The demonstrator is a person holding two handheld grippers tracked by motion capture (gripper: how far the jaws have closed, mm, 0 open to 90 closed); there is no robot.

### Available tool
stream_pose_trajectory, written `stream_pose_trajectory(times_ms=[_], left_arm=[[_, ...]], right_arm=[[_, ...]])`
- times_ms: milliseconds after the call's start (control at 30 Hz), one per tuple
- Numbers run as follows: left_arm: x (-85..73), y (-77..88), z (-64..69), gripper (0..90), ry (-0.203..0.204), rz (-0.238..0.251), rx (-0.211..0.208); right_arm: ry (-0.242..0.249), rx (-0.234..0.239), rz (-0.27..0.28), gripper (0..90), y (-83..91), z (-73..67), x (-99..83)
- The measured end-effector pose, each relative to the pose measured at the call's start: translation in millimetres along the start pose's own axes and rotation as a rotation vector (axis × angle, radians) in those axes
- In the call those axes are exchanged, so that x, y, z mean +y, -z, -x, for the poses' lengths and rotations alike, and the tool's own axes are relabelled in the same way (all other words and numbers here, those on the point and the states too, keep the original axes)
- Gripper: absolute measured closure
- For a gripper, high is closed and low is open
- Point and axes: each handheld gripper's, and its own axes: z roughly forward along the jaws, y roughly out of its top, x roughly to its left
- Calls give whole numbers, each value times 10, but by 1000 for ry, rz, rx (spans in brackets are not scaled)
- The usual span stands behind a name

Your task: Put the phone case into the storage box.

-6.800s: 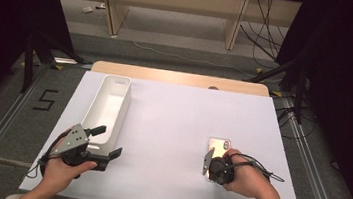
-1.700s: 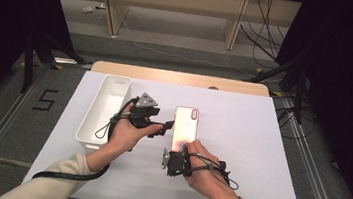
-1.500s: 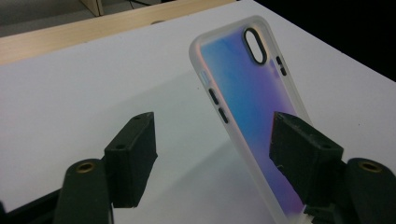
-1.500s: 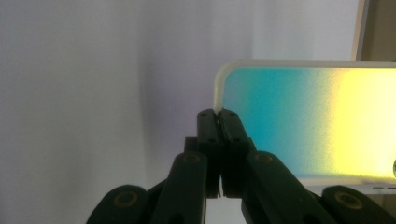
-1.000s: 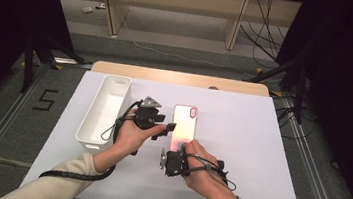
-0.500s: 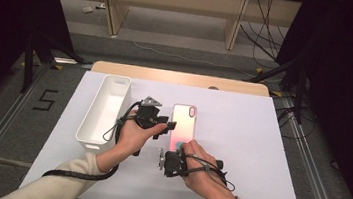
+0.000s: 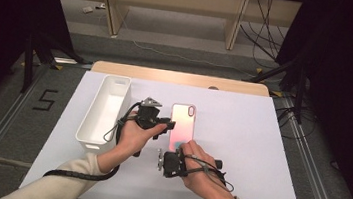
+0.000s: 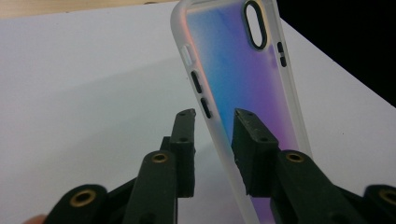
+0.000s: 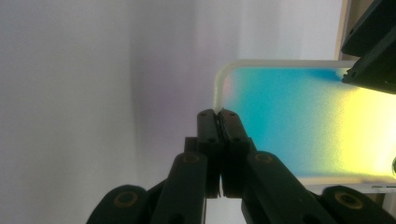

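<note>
An iridescent pink-blue phone case [image 7: 181,124] with a clear rim lies back up on the white table mat [image 7: 240,137]. My right gripper [image 7: 174,152] is at its near end, shut on the rim by a corner [image 9: 217,108]. My left gripper [image 7: 168,127] comes in from the left at the case's long side. In the left gripper view its jaws have just been closing around the case's side edge [image 8: 212,126]; one jaw is over the back, and a thin gap still shows at the other jaw. The case is between the fingers of the left gripper [image 8: 215,114], which does not pinch it.
A long white bin [image 7: 105,111] stands left of the left hand, close to its wrist. A cable trails from each gripper along the forearms. The wooden table edge [image 7: 177,76] runs behind the mat. Bare mat lies right of the case.
The left gripper's jaws stand closer together around the case's side than a second ago. Both hands and the case keep their place.
</note>
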Motion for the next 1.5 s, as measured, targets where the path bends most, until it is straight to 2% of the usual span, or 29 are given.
stream_pose_trajectory(times_ms=[100, 167, 200, 333, 367, 567, 600, 633, 667, 767, 933, 1067, 1133, 1200, 1267, 1367, 1467, 1500], left_arm=[[-2, 2, 0, 736, 0, 1, -2], [-2, 2, 0, 741, 1, 4, -2], [-3, 4, -2, 745, 0, 2, -3], [-3, 8, 3, 762, 1, 7, -8], [-2, 11, 1, 766, -1, 5, -9], [-6, 13, 6, 780, 1, 12, -19], [-7, 14, 7, 784, 3, 13, -20], [-7, 14, 8, 787, 5, 15, -21], [-7, 15, 9, 787, 6, 17, -23], [-5, 24, 14, 796, 7, 24, -28], [0, 36, 24, 818, 3, 33, -43], [-1, 40, 41, 831, 0, 41, -52], [-1, 42, 51, 840, -6, 47, -58], [2, 51, 58, 843, -15, 49, -58], [2, 51, 60, 844, -17, 53, -59], [-3, 54, 67, 846, -31, 55, -50], [-7, 61, 72, 848, -45, 61, -41], [-7, 62, 74, 849, -50, 67, -37]], right_arm=[[-2, 16, -9, 893, 3, 1, 8], [1, 11, -2, 893, -1, 4, 10], [-20, 14, -12, 893, 2, -10, 17], [-22, 8, -13, 893, -6, -11, 18], [16, -8, 8, 893, -21, 11, 13], [2, -13, -3, 893, -30, -4, 22], [-3, 7, -24, 893, -32, -8, 16], [46, -24, -5, 892, -48, 23, 14], [46, -24, -5, 892, -48, 23, 14], [-3, -18, -21, 892, -46, -5, 28], [-3, -8, -27, 889, -50, 3, 32], [2, -14, -9, 882, -72, 8, 42], [-14, -10, -13, 876, -71, 0, 48], [6, -12, -6, 874, -81, 11, 45], [-10, -6, -14, 872, -77, 4, 55], [-1, -1, -2, 857, -83, 10, 55], [14, -19, 3, 839, -94, 16, 50], [-17, -18, 1, 820, -83, 4, 54]])
